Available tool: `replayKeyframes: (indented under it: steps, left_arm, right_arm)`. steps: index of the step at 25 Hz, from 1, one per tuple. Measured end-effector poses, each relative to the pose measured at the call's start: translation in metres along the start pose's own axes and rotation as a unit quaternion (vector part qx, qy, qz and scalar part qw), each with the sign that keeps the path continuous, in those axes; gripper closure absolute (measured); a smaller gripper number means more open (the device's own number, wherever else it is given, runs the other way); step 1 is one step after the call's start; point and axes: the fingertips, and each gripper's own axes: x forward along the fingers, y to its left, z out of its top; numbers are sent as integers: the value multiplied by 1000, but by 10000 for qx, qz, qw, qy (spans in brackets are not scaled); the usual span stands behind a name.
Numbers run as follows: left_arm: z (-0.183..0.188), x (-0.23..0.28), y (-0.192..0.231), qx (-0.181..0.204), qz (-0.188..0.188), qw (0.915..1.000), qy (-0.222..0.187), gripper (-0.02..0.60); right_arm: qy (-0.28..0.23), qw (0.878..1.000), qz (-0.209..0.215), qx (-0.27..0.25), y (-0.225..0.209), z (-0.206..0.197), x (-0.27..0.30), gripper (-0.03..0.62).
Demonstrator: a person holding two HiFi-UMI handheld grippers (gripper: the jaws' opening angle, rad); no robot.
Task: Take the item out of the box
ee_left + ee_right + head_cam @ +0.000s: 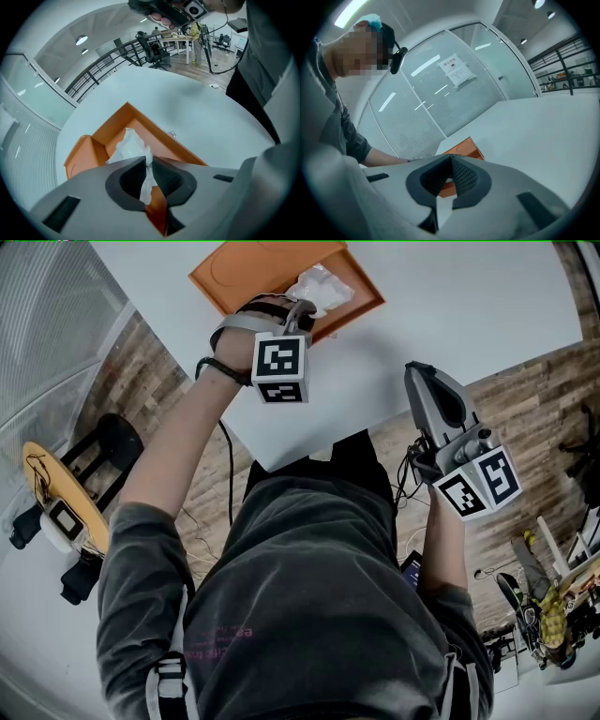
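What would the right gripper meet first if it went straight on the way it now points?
The right gripper aims at the orange box; tilted slightly down, it would likely touch the white table just short of it. Depth is unclear.

Head view looks steeply down over the white bench (pixel 469 306). Left gripper view sits close above the orange box (pixel 97 147). Right gripper view faces it from farther, nearly level.

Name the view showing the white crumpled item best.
Left gripper view: the white crumpled item is close, pinched by the left claw. Head view shows it small; right gripper view shows only the orange box.
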Motion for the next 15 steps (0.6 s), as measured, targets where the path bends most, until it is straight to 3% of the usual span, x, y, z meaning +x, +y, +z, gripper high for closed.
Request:
replayKeyframes:
  steps: [7, 15]
  left_arm:
    - [20, -27, 7, -620, 90, 9965, -553, 537]
    - [36, -72, 12, -936, 338, 9908, -918, 546]
  right_arm:
    - [-30, 9999, 87, -101, 9, 6, 1, 591]
    - [-110, 9992, 222, -310, 36, 19, -3, 591]
